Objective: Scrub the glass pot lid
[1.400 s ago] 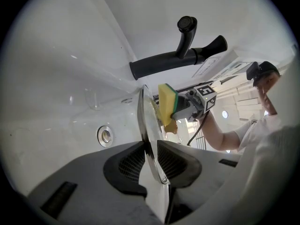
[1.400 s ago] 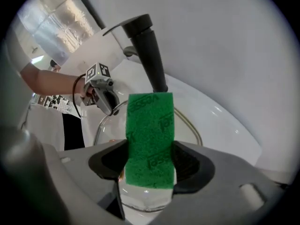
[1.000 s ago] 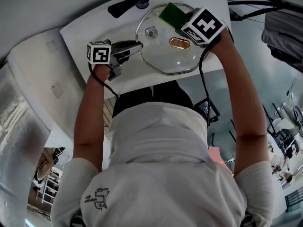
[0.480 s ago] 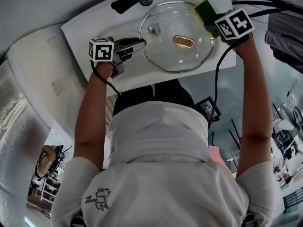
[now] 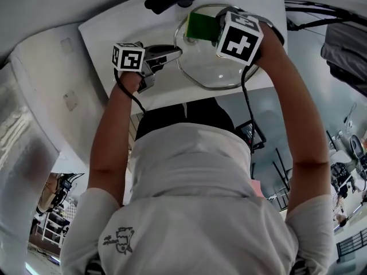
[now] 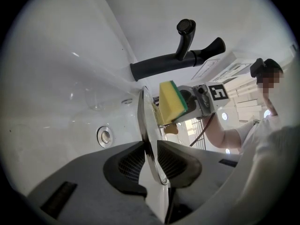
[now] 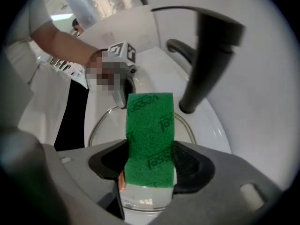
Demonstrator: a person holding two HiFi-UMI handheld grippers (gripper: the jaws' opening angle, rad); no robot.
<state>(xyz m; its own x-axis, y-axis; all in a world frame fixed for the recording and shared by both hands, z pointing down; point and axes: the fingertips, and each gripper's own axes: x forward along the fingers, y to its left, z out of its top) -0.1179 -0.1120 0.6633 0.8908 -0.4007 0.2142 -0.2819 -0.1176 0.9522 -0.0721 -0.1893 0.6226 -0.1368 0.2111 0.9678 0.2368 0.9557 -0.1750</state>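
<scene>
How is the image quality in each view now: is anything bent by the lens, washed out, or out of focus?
Head view: strong fisheye bend, the sink edges curve, light is even. Left gripper view: round black border; the glass lid rim is sharp, the room behind is washed out. Right gripper view: the sponge is sharp, the near faucet is dark and soft-edged.

Glossy glass lid (image 5: 221, 73), rough sponge (image 5: 200, 26)
</scene>
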